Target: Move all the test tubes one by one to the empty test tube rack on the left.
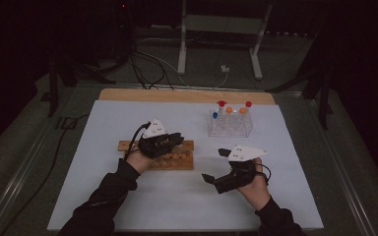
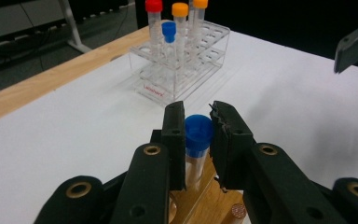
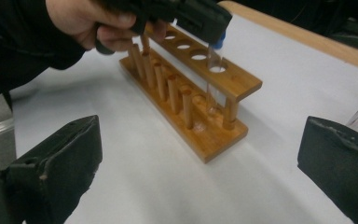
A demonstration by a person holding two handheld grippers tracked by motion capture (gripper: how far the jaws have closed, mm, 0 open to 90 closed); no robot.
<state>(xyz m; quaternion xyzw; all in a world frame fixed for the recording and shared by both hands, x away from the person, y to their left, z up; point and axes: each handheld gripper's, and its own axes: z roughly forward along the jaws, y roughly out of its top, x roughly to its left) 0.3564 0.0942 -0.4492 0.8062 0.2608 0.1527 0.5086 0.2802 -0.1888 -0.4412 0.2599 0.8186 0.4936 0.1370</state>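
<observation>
Tube (image 2: pixel 196 140), gripped at its blue cap by the left fingers (image 2: pixel 173 135), enters the wooden rack (image 3: pixel 200 112); we keep it vertical and lower slowly. Right fingers (image 3: pixel 340 163) stand open.

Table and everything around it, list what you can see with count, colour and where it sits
Sheet: one, white, covering the table.
Table: one, wood, far edge showing.
Wooden rack: one, brown, left of centre.
Held tube: one, clear with blue cap, in the wooden rack's end hole.
Clear rack: one, transparent, far right.
Tubes in it: two red caps, two orange, one blue.
Stand: one, grey, on the floor beyond.
Left gripper: black, jaws shut on the held tube.
Right gripper: black, jaws open, near right.
</observation>
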